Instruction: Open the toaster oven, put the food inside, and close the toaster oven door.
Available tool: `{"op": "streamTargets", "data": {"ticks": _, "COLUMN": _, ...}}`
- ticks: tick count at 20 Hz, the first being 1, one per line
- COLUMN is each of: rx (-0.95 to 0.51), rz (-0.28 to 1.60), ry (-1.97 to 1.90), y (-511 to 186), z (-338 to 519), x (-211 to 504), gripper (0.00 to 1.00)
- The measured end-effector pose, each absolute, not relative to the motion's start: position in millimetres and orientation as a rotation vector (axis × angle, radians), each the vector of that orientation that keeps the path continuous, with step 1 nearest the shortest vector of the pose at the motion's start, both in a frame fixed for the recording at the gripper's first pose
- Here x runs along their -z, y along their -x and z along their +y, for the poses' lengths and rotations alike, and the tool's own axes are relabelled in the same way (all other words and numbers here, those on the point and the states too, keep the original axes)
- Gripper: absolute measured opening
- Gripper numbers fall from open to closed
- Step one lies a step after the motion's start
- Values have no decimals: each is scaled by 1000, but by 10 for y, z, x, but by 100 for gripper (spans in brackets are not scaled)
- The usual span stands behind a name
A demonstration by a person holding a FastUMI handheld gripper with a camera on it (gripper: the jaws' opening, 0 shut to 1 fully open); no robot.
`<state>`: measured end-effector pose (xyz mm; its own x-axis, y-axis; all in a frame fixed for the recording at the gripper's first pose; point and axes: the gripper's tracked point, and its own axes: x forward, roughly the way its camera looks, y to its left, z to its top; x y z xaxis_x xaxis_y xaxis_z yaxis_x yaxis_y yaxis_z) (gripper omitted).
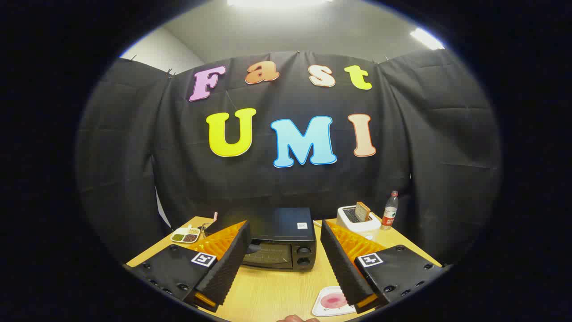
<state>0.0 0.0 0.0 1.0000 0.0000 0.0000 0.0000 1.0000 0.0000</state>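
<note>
Sectioned dish [186, 235] at far left of the wooden surface [277, 290], then black toaster oven [279, 239] with door closed just beyond the tongs [283, 261], spread wide and empty, white plate [331, 302] near the right finger, slot toaster [356, 218] and bottle [389, 217] far right.

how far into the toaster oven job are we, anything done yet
Nothing looks done. The toaster oven sits on the wooden table with its door shut. The gripper is open and holds nothing, its fingers spread either side of the oven from a distance. The plate with the pink food sits near the fingers. Left: open the door, load the food, close the door.
</note>
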Motion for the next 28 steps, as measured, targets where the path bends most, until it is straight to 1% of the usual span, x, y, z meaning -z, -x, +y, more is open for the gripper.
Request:
{"op": "streamTargets", "data": {"ticks": 16, "rx": 8, "rz": 5, "ry": 9, "y": 66, "z": -11, "x": -15, "gripper": 96}}
{"op": "streamTargets", "data": {"ticks": 21, "rx": -8, "rz": 23, "ry": 33, "y": 3, "z": 164, "x": 3, "gripper": 96}}
{"op": "streamTargets", "data": {"ticks": 28, "rx": -51, "rz": 57, "ry": 65, "y": -273, "z": 583, "x": 57, "gripper": 96}}
